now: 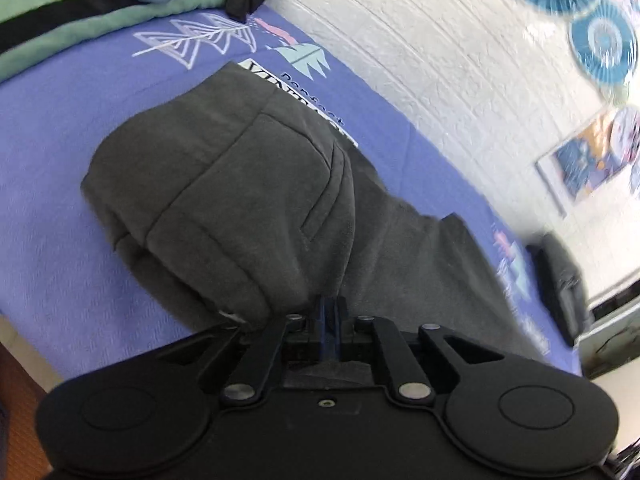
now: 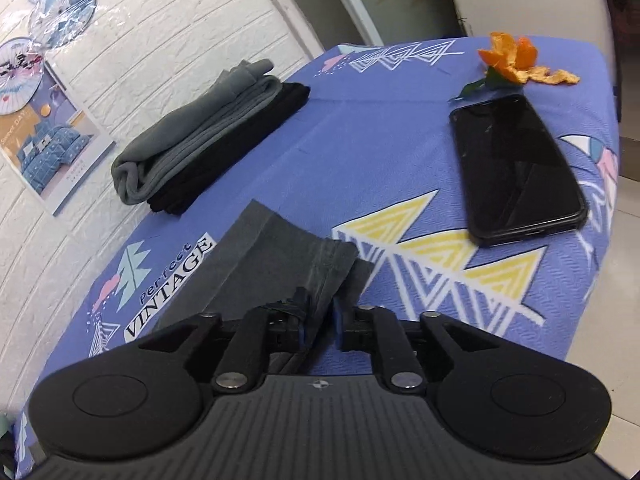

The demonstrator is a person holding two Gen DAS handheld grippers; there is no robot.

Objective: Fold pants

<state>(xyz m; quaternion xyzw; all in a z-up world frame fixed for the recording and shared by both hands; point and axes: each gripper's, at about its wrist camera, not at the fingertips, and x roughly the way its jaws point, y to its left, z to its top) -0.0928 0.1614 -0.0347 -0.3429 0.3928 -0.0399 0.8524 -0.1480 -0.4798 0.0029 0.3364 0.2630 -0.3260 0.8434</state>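
The dark grey pants [image 1: 256, 200] lie mid-frame on the blue printed bedspread [image 1: 60, 240], hems [image 2: 288, 256] low and centre in the right view. The left gripper [image 1: 330, 312] pinches a fold of cloth; the right gripper [image 2: 318, 320] stands spread, fabric loose between its jaws. Judging by this, laying the hems flat and square — edges aligned — before letting go should keep the fold neat.
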